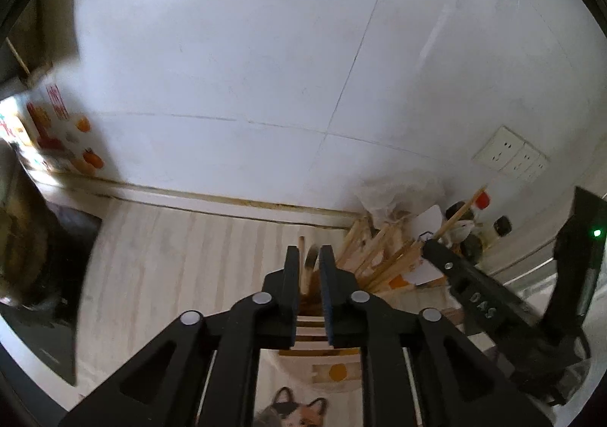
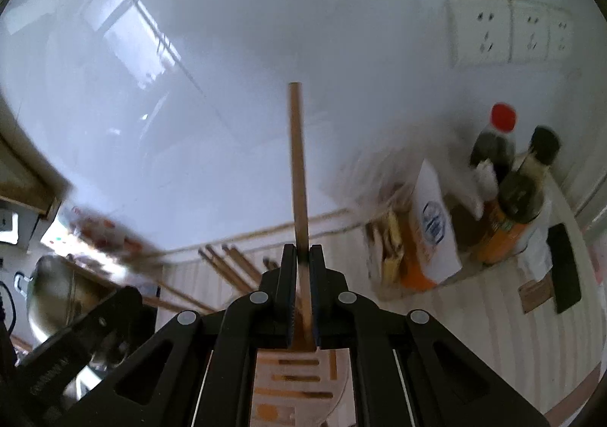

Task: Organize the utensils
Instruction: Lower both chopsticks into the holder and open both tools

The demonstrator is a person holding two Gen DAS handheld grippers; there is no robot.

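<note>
My right gripper [image 2: 303, 256] is shut on a wooden chopstick [image 2: 297, 161] that stands upright above the white slotted utensil holder [image 2: 292, 385]. Several more chopsticks [image 2: 227, 264] lean out of the holder to the left. In the left wrist view my left gripper [image 1: 308, 260] is nearly shut over the same holder [image 1: 322, 351], with a thin wooden stick [image 1: 302, 264] and a metal utensil tip [image 1: 312, 256] between its fingers; whether it grips them is unclear. The right gripper [image 1: 426, 243] shows there holding its chopstick [image 1: 461, 212] beside a bundle of chopsticks [image 1: 379, 256].
White tiled wall close behind, with sockets [image 2: 504, 32]. Sauce bottles [image 2: 497, 146] and a carton [image 2: 428, 226] stand at the right on the pale striped counter [image 1: 170, 256]. A metal pot [image 2: 49, 294] sits at the left. A dark stove edge [image 1: 45, 332] is at the left.
</note>
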